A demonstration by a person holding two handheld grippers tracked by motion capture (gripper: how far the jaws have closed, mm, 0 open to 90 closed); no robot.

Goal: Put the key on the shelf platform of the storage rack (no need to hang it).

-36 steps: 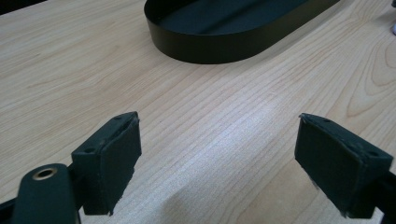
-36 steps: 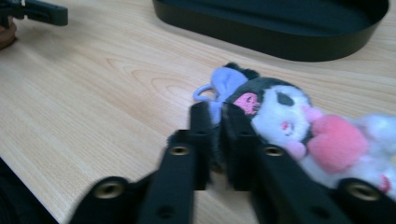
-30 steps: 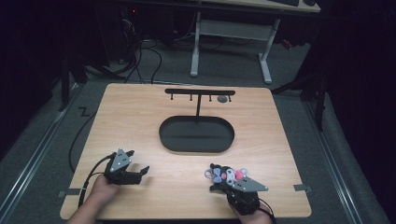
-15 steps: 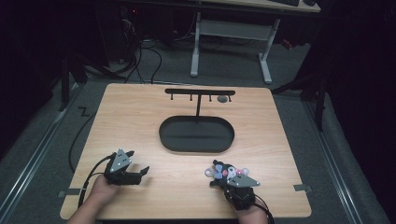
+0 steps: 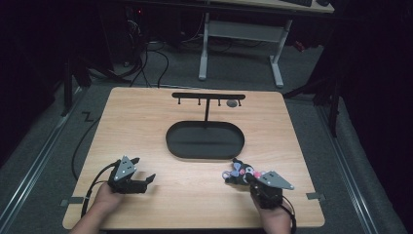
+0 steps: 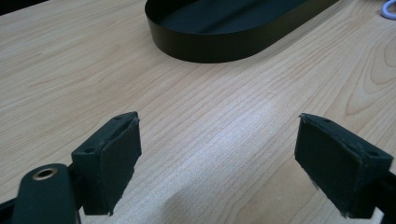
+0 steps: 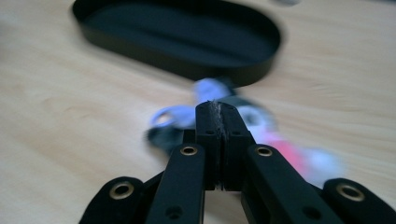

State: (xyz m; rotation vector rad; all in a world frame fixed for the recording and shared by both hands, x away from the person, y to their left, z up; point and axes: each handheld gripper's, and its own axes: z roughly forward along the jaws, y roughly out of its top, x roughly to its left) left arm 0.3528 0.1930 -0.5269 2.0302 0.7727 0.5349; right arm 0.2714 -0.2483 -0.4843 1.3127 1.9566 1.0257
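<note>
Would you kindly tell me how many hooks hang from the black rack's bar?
4 that I can make out, spaced along the underside of the bar; the rightmost carries a small grey round thing, which may hide another.

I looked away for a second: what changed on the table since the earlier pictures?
The right gripper, jaws shut on the small colourful keychain, has carried it a little toward the black oval tray. The left gripper stayed put with open jaws; tray and hook stand are unmoved.

A dim room: grey carpet floor [image 5: 243, 68], white-legged desk [image 5: 238, 29] behind.
</note>
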